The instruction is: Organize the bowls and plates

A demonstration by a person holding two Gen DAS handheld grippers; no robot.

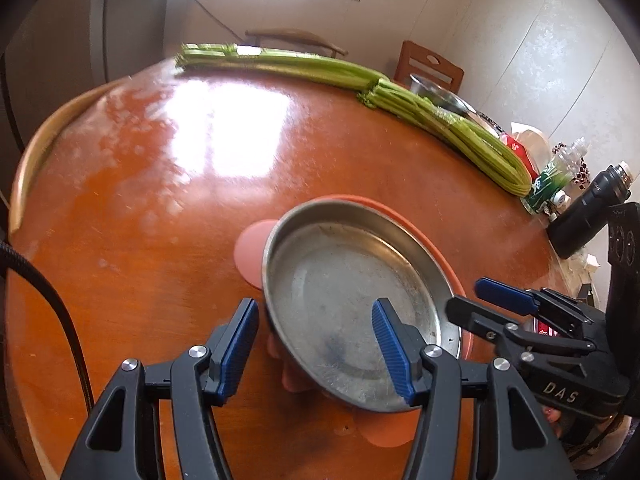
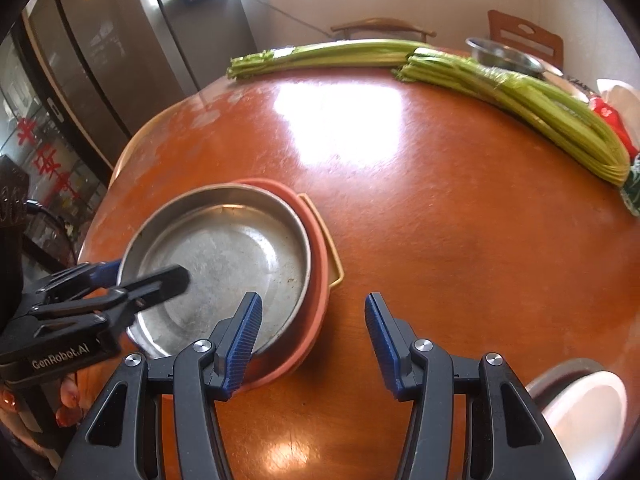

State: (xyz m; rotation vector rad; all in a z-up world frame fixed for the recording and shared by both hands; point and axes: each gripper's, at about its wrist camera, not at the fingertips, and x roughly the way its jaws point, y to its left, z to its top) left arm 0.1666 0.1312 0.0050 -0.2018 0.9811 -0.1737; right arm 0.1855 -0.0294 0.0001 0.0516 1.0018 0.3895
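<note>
Steel pan (image 1: pixel 352 280) sits inside an orange dish (image 2: pixel 316 264) on the wooden table (image 1: pixel 160 200). Left gripper (image 1: pixel 316 344) straddles the pan's near rim, jaws apart, gripping nothing. Right gripper (image 2: pixel 312 344) hangs open just beside the dish. Best to pinch the rim squarely before lifting.

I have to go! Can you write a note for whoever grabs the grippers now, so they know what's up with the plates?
Left gripper: jaws open, straddling the near rim of the metal plate, not pinching it.
Right gripper: jaws open, empty, beside the plate.
Metal plate sits on the orange tray. White dish near the table edge; metal bowl at the far side.
Done: plate on tray.
Left, probably: gather dish and bowl.
</note>
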